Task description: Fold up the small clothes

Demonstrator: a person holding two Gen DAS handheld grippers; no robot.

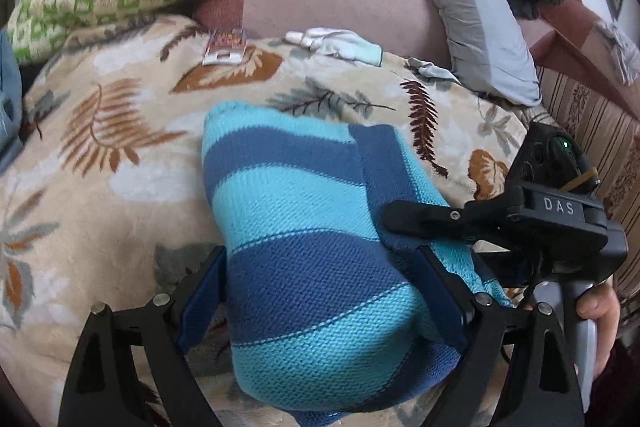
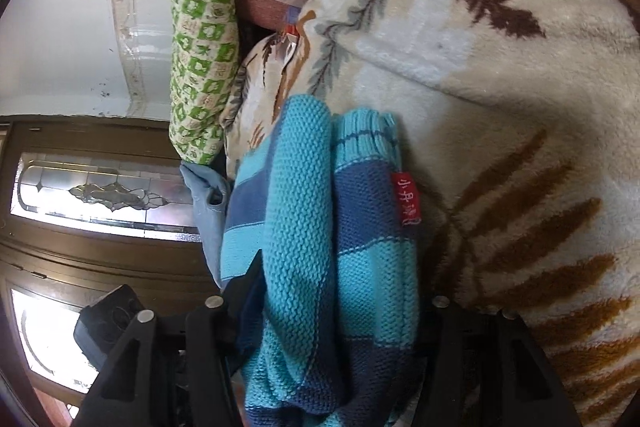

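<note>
A: Which step was in hand?

B: Setting down the folded bundle, I'd judge. The striped knit sweater (image 1: 316, 251) lay doubled on the leaf-print blanket (image 1: 100, 187), filling the gap between the left gripper (image 1: 320, 291)'s wide-spread fingers. Whether those pads pressed it, I couldn't tell.

A: And the right gripper (image 2: 332, 311)?

B: Its fingers flanked the bundle's other end, partly apart; actual contact was hidden.

A: Next?

B: Probably freeing both tongs without disturbing the fold.
</note>
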